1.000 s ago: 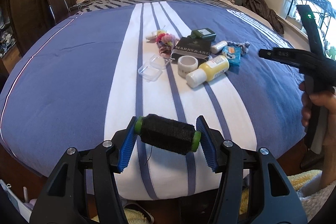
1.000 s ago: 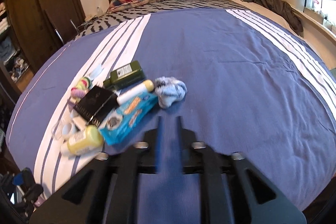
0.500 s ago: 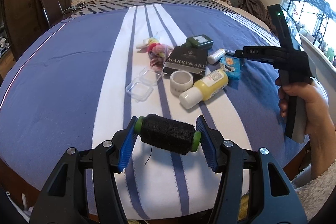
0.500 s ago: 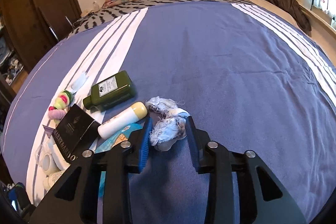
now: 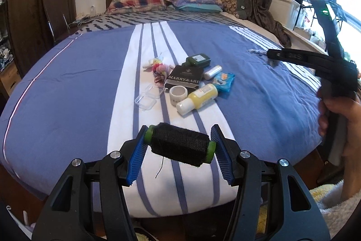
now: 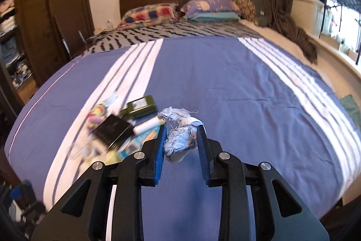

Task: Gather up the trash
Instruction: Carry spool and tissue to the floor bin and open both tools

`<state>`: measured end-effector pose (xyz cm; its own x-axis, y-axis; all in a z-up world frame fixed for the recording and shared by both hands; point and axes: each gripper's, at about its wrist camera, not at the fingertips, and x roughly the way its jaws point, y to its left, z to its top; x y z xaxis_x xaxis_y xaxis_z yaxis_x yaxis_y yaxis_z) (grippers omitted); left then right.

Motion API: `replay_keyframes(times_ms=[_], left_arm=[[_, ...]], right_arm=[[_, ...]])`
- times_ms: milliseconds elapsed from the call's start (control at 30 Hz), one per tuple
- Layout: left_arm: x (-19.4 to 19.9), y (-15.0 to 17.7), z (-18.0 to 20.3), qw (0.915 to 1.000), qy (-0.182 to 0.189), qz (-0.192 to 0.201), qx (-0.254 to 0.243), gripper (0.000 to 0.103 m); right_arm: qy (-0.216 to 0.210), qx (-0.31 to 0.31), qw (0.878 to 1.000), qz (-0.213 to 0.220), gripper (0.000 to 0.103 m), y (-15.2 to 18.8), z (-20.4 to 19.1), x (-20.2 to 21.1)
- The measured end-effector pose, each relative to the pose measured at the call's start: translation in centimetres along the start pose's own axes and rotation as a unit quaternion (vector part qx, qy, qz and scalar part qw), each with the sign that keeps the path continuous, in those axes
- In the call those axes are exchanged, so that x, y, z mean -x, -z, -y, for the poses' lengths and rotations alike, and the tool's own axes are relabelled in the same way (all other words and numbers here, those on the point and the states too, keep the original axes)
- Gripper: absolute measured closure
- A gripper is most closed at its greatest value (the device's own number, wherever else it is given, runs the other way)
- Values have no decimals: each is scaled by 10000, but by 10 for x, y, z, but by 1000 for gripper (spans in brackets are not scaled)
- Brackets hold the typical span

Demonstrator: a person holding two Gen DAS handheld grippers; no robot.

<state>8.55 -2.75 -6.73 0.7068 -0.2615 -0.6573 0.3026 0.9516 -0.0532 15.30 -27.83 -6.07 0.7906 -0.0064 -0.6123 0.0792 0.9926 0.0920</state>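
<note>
Rag (image 6: 180,139) lifted off bed (image 6: 248,105) since 0.5 s ago | right gripper (image 6: 181,146) jaws clenched on rag, for disposal | left gripper (image 5: 179,148) jaws grasping spool (image 5: 179,143)

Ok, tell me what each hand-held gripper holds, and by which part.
Left hand-held gripper: black thread spool, clamped at its green ends. Right hand-held gripper: frayed cloth scrap, pinched across its middle.

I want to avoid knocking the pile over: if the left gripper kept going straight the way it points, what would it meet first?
Probably the yellow bottle with the white cap, lying nearest in line ahead of the left gripper, which already holds the black thread spool. The tape roll sits just beside it; depth is hard to judge.
</note>
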Motion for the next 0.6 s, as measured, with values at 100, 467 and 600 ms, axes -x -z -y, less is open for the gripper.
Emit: replay_keyframes(times_ms=[100,467,600], left_arm=[[13,11,6,10000,41,6,-34,49],[40,79,24,9991,316,-235,-145,49],[27,111,27,9971,498,-569,-22,49]], right_arm=[[-149,90,9998,21,75,20,-4,31],[-550,194,9980,-245,75,116,-15,98],[-647,192,9962,-554,74,154,-20,95]])
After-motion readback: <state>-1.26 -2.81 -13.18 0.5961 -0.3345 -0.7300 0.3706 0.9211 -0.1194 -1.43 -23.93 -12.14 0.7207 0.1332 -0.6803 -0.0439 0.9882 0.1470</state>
